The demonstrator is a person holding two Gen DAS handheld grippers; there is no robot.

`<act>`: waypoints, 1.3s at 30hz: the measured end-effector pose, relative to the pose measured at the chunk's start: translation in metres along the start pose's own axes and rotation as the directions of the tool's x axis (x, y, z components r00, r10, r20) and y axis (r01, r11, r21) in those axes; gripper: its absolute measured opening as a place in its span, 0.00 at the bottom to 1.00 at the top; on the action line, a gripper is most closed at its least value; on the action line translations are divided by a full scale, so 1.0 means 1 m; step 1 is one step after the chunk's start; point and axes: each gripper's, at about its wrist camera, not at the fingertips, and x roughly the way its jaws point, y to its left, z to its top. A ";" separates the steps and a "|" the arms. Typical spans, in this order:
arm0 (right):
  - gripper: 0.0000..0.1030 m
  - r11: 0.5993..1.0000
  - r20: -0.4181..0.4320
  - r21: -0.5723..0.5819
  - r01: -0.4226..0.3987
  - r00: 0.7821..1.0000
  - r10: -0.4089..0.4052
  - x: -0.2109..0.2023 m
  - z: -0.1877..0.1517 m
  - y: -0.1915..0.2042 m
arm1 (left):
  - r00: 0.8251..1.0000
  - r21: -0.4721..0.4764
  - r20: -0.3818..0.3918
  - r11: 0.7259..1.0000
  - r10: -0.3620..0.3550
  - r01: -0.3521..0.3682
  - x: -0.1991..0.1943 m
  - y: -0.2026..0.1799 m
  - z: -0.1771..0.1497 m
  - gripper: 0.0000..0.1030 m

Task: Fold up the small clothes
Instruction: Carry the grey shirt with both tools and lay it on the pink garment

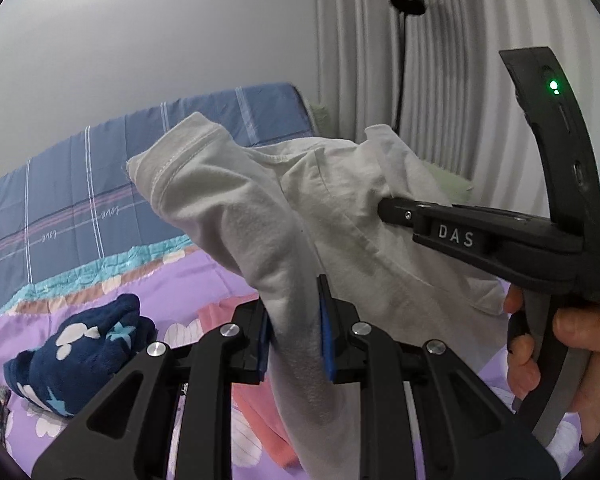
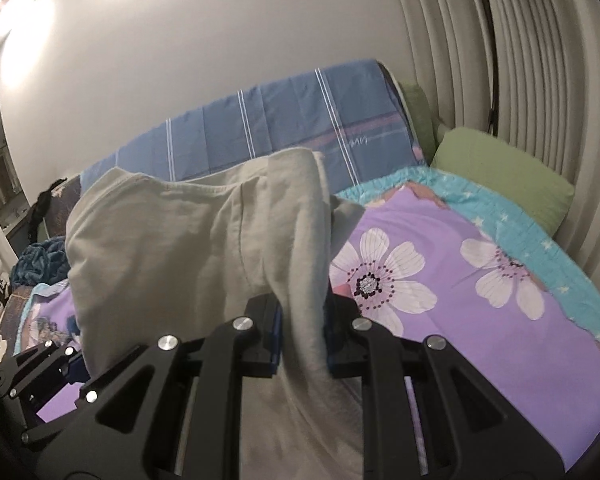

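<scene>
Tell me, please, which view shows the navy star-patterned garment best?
The left wrist view: the navy garment lies bunched on the purple quilt, lower left, fully visible with its white and teal shapes. In the right wrist view the white shirt covers that side, so the garment cannot be made out.

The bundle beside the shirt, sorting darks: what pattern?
Navy bundle with white hearts and light-blue stars, clearest in left wrist view.
</scene>
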 end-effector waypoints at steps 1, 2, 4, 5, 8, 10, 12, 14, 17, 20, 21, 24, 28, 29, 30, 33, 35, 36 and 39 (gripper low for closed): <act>0.16 1.000 -0.015 0.005 0.007 1.000 -0.007 0.014 -0.003 -0.002 | 1.000 -0.008 -0.009 1.000 0.016 -0.016 0.013 0.005 -0.004 0.21; 0.19 0.998 -0.045 0.013 0.067 0.997 -0.066 0.037 -0.010 -0.006 | 0.999 -0.016 -0.022 0.999 0.047 -0.047 0.030 0.011 -0.009 0.22; 0.50 0.966 -0.113 0.027 0.256 0.961 -0.251 0.074 -0.029 -0.015 | 0.990 -0.015 -0.049 0.991 0.131 -0.132 0.058 0.019 -0.023 0.43; 0.56 0.946 -0.166 0.029 0.321 0.935 -0.313 0.093 -0.046 -0.023 | 0.981 -0.016 -0.070 0.983 0.183 -0.184 0.072 0.025 -0.035 0.49; 0.47 0.964 -0.315 0.046 0.260 0.920 -0.233 0.127 -0.093 -0.038 | 0.965 -0.013 -0.195 0.983 0.176 -0.182 0.110 0.037 -0.080 0.52; 0.52 0.966 -0.261 0.014 0.258 0.934 -0.246 0.125 -0.113 -0.040 | 0.962 0.025 -0.212 0.985 0.172 -0.170 0.121 0.037 -0.113 0.63; 0.61 0.971 -0.253 0.034 0.236 0.942 -0.221 0.118 -0.121 -0.047 | 0.969 0.092 -0.150 0.979 0.195 -0.183 0.118 0.029 -0.128 0.64; 0.65 0.972 -0.284 0.097 0.215 0.942 -0.181 0.117 -0.122 -0.061 | 0.967 0.101 -0.138 0.974 0.213 -0.200 0.117 0.027 -0.133 0.64; 0.69 0.962 -0.298 0.176 0.209 0.943 -0.150 0.097 -0.123 -0.079 | 0.966 0.066 -0.168 0.980 0.194 -0.185 0.116 0.035 -0.130 0.64; 0.71 0.953 -0.283 0.257 0.159 0.955 -0.083 0.060 -0.135 -0.089 | 0.971 0.015 -0.179 0.988 0.156 -0.156 0.091 0.031 -0.126 0.72; 0.76 0.946 -0.281 0.291 0.142 0.958 -0.058 0.047 -0.142 -0.093 | 0.973 -0.013 -0.179 0.988 0.146 -0.151 0.083 0.036 -0.128 0.81; 0.77 0.928 -0.307 0.359 0.099 0.952 0.018 0.024 -0.162 -0.098 | 0.978 -0.136 -0.203 0.987 0.056 -0.085 0.070 0.049 -0.135 0.89; 0.81 0.928 -0.314 0.372 0.021 0.944 0.104 0.017 -0.167 -0.083 | 0.955 -0.327 -0.278 0.945 -0.104 0.008 0.072 0.062 -0.154 0.90; 0.82 0.916 -0.324 0.402 -0.006 0.934 0.149 0.024 -0.167 -0.080 | 0.947 -0.359 -0.293 0.933 -0.132 0.019 0.077 0.063 -0.158 0.90; 0.84 0.904 -0.331 0.428 -0.016 0.928 0.173 0.031 -0.167 -0.078 | 0.934 -0.405 -0.312 0.914 -0.173 0.034 0.084 0.066 -0.163 0.93; 0.84 0.883 -0.307 0.470 -0.011 0.935 0.175 0.052 -0.161 -0.073 | 0.919 -0.473 -0.314 0.879 -0.237 0.065 0.093 0.071 -0.169 0.94; 0.84 0.863 -0.283 0.505 0.012 0.947 0.153 0.065 -0.158 -0.074 | 0.915 -0.475 -0.305 0.875 -0.263 0.093 0.096 0.068 -0.168 0.94; 0.70 0.858 -0.276 0.512 0.029 0.952 0.132 0.070 -0.156 -0.075 | 0.912 -0.473 -0.301 0.874 -0.278 0.110 0.098 0.064 -0.168 0.92; 0.39 0.839 -0.271 0.541 0.051 0.956 0.117 0.074 -0.148 -0.080 | 0.893 -0.488 -0.276 0.852 -0.356 0.189 0.104 0.054 -0.167 0.58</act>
